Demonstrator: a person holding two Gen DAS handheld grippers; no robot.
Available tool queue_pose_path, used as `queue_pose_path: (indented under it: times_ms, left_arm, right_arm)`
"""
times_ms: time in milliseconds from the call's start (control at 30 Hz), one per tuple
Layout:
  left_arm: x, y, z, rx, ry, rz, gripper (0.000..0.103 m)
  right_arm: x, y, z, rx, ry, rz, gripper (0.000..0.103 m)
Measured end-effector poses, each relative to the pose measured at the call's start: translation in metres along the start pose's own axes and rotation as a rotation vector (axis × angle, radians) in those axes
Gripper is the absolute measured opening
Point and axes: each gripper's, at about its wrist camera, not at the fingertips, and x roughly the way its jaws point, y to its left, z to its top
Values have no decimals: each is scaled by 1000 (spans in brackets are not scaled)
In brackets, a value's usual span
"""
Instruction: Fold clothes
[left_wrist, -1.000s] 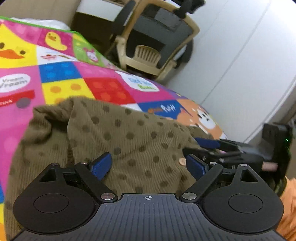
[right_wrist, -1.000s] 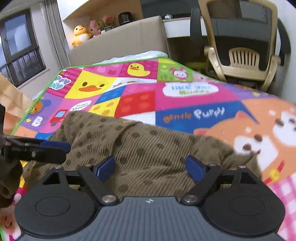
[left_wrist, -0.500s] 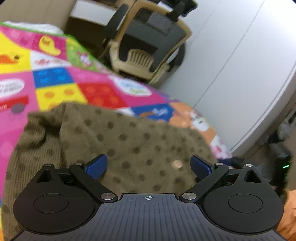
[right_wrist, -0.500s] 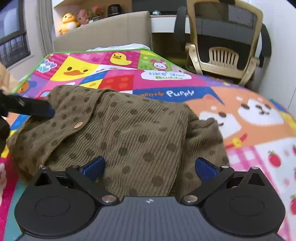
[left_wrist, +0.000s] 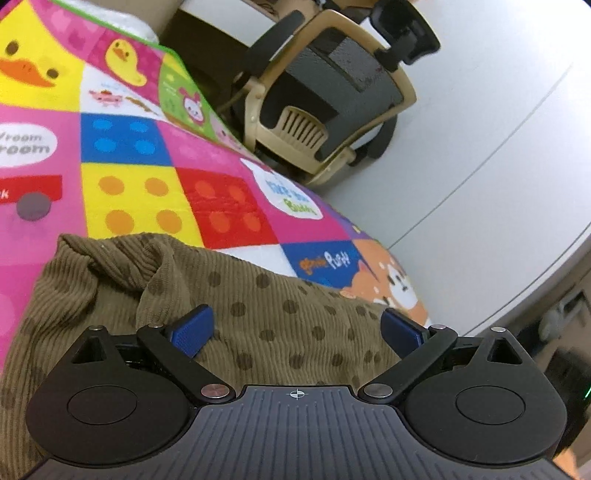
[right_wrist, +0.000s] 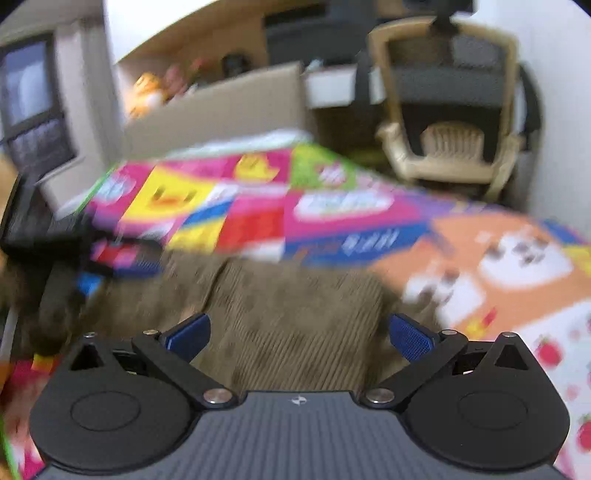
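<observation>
Just crumpled olive garment (left_wrist: 280, 317) (dark-dotted)

Olive-brown ribbed garment (left_wrist: 280, 314) with darker dots lies on a bright multicoloured cartoon-patchwork mat (left_wrist: 129, 177)

- We're in a home, a child's bedroom by the look of it: a bright cartoon play mat (left_wrist: 155, 173) fills the left of the frame.
- Upper centre, we see a beige desk chair (left_wrist: 332, 92).
- Upper left of the right wrist view, blurred plush toys (right_wrist: 147, 92) line a shelf beside a window (right_wrist: 33, 110).
</observation>
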Motion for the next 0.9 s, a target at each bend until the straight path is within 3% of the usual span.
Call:
queue_pose_path:
  times_ms: [100,167,200,467,600,733,833,900]
  left_arm:
    - [1,-6,-4,44,-3,25,100]
    - [1,-9,-6,68,-4,36,100]
    - [0,-9,-6,72,-3,36,100]
    - [-1,-7,-8,79,-8,24,100]
    - [-1,-6,-9,81,-11,19,100]
    - [-1,-6,-10,88,-14,20,100]
    - [-4,-7,-9,85,-11,24,100]
    - [-18,-6,-9,68,-20,37,100]
  right_arm:
    - [26,-4,12,-41,38,-179,103]
    - [55,0,5,-154,116,-327,103]
    - [65,1,0,-196,141,-341,103]
    - [59,-7,5,-90,185,-289,103]
    - [21,3,6,-69,86,-193,103]
    - [0,36,-13,-176,94,-102,103]
    - [14,56,-40,-328,142,-168,103]
    - [11,64,-53,-399,71,-201,103]
